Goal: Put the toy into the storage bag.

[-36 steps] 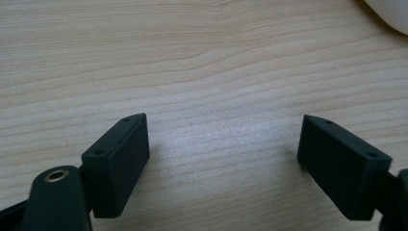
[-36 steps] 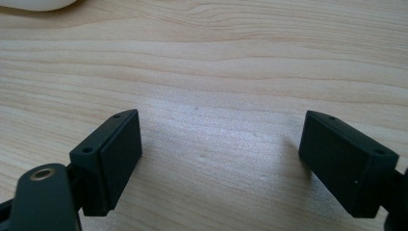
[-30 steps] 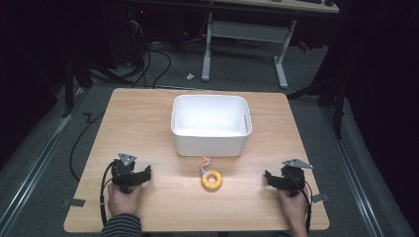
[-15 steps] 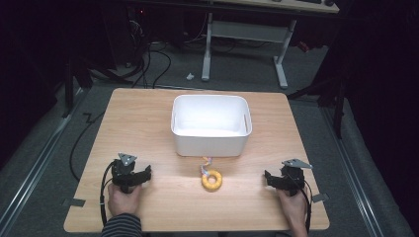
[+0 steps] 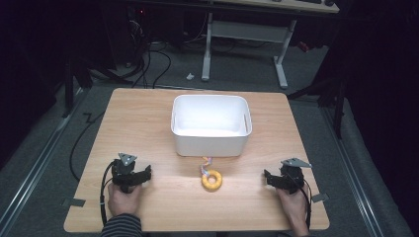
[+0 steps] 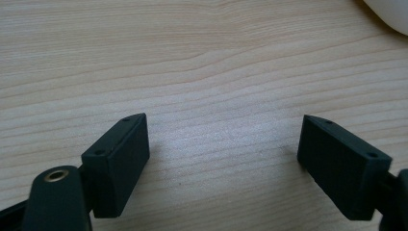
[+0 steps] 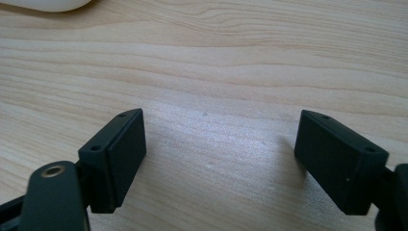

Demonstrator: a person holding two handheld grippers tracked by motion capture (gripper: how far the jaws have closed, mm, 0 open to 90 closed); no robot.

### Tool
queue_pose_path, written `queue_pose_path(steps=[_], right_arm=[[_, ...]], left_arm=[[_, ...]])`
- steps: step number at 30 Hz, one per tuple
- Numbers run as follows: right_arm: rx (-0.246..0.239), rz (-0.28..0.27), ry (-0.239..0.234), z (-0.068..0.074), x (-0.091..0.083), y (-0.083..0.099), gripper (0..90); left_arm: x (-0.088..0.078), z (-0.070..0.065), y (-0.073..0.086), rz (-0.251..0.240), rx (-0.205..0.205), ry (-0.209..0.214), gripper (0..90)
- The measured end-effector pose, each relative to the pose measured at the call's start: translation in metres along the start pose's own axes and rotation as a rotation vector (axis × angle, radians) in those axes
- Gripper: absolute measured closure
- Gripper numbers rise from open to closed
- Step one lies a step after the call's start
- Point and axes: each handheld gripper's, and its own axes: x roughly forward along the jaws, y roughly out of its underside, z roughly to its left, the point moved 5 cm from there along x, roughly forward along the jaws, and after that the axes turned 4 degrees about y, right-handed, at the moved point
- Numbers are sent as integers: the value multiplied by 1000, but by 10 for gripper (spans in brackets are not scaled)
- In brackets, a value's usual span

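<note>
While both grippers rest low on the wooden table (image 5: pixel 148 118), their jaws stand wide apart with nothing between them. The left gripper (image 5: pixel 146 174) sits near the table's front left, held by the person's left hand (image 5: pixel 123 197); in the left gripper view (image 6: pixel 223 159) only bare wood grain lies between its two black jaws. The right gripper (image 5: pixel 268 177) sits near the front right in the right hand (image 5: pixel 292 205). Its jaws have just been closing a little, yet in the right gripper view (image 7: pixel 219 156) they are still far apart over bare wood.

Between the two grippers, well apart from each, a yellow ring (image 5: pixel 212 180) lies flat on the table near the front edge. A short multicoloured strip (image 5: pixel 204 164) runs from it toward the white tub (image 5: pixel 210 140), which stands just behind the ring at the table's middle. Nothing stands between either gripper and the ring; the tabletop on both sides is open wood.

A corner of the tub shows at the top right of the left gripper view (image 6: pixel 389 14) and at the top left of the right gripper view (image 7: pixel 45 5), cut off by the frame in both. What the strip on the ring is made of is too small to tell. A striped sleeve (image 5: pixel 121 226) is cut off at the bottom edge. Behind the table, a desk's white legs (image 5: pixel 279 64) and some loose cables (image 5: pixel 148 59) lie on the grey floor (image 5: pixel 49 148), and the surroundings are too dark to make out.
</note>
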Motion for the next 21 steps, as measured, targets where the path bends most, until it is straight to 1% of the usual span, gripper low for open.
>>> queue_pose_path(steps=[2, 3, 4, 7, 8, 11, 13, 15, 16, 17, 18, 21], right_arm=[[0, 0, -1, 0, 0, 0, 207], [-2, 2, -2, 0, -1, 0, 229], [-5, 4, -5, -2, -2, -1, 273], [-6, 3, -5, -3, -2, -1, 294], [-4, 4, -12, -3, -3, -1, 316], [-4, 0, -31, -1, -6, -1, 334], [-13, -13, -38, 0, -9, -1, 353], [-9, -19, -58, 1, -11, -2, 376], [-9, -19, -58, 1, -11, -2, 376], [-9, -17, -70, 2, -11, -2, 381], [-19, -9, -83, 4, -11, -1, 393], [-28, -8, -93, 6, -12, -1, 401]], left_arm=[[0, 0, 0, 0, 0, 0, 189], [0, 0, 0, 0, 0, 0, 189], [0, 0, 0, 0, 0, 0, 189], [0, 0, 0, 0, 0, 0, 189], [0, 0, 0, 0, 0, 1, 189], [0, 0, 0, 0, 0, 0, 189], [0, 0, 0, 0, 0, 0, 189], [0, 0, 0, 0, 0, 0, 189], [0, 0, 0, 0, 0, 0, 189], [0, 0, 0, 0, 0, 0, 189], [0, 0, 0, 0, -1, 0, 189], [0, 0, 0, 0, -1, 0, 189]])
